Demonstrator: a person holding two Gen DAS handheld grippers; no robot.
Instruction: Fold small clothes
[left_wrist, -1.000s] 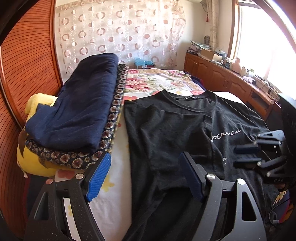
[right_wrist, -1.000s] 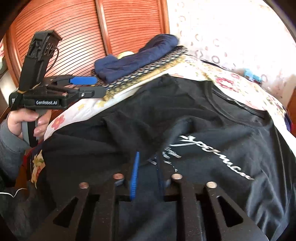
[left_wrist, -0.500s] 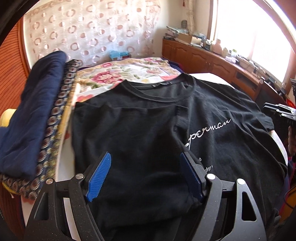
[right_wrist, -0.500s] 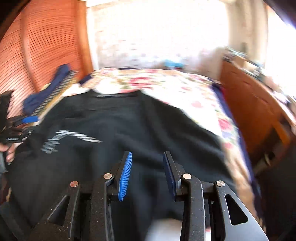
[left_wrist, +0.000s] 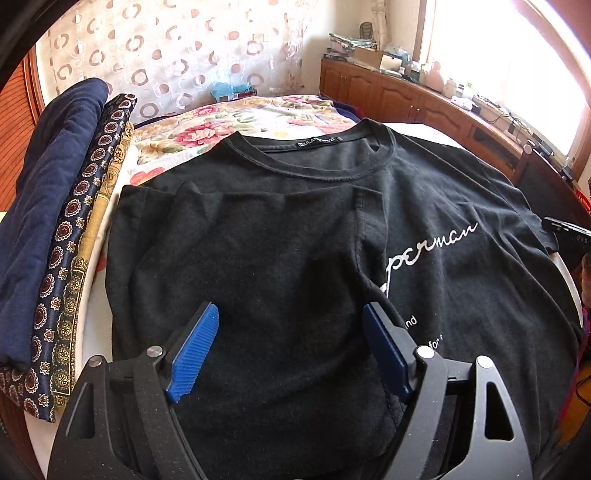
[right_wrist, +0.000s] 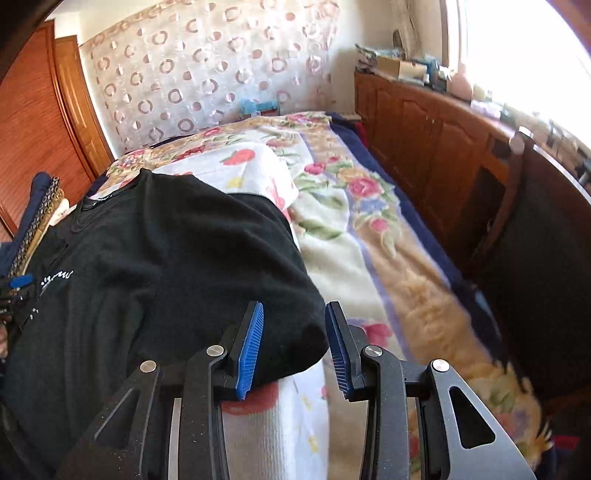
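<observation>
Halfway: black tee (left_wrist: 295, 229) on bed (right_wrist: 351, 240), its left side folded in, right sleeve left. Left gripper (left_wrist: 290, 349) widening above tee, empty; right gripper (right_wrist: 293, 345) ajar, empty, at sleeve edge.

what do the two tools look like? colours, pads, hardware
Both alike: left tool and right tool have matte black, speckled frames with triangular cutouts, silver round pins at the pivots, and two ribbed blue pads facing inward. No cables or markings visible.

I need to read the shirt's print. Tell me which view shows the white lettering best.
The left wrist view: the white lettering lies near, sharp, partly covered by a fold. The right wrist view shows only a small sliver at its left edge.
</observation>
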